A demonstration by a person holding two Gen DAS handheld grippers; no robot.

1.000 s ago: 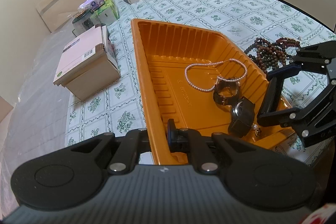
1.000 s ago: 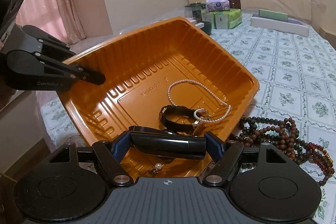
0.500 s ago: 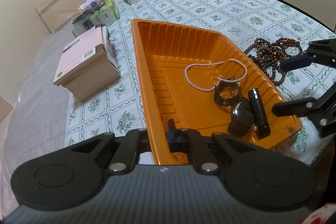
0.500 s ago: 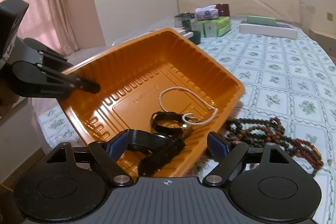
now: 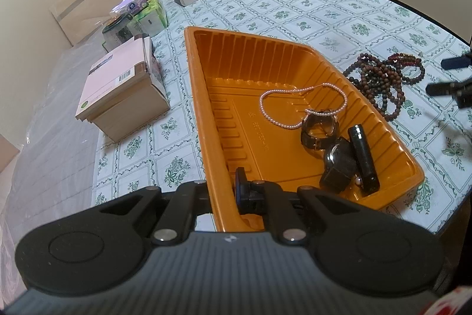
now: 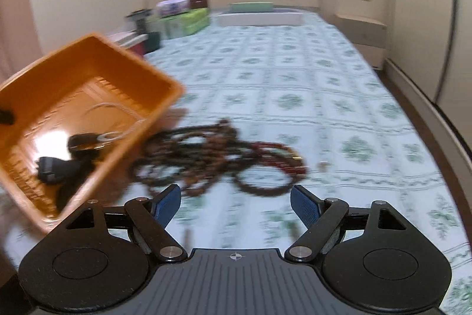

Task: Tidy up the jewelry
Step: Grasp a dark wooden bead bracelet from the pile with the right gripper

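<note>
Right gripper point(image 6: 235, 204) stood open and empty before the tangled bead necklaces point(image 6: 218, 155) at centre frame; left gripper point(image 5: 246, 194) pinched the orange tray point(image 5: 265, 105) rim. Snagged strands risked dragging.

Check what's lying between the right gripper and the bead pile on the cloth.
Nothing: in the right wrist view only bare tablecloth separates the open right gripper from the beads.

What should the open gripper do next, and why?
Probably lower the right gripper onto the tangled heap of brown and red bead bracelets and close. Its jaws stand open and empty, the beads lie on the tablecloth just ahead, outside the orange plastic tray, whose near wall the left gripper is clamping.
</note>
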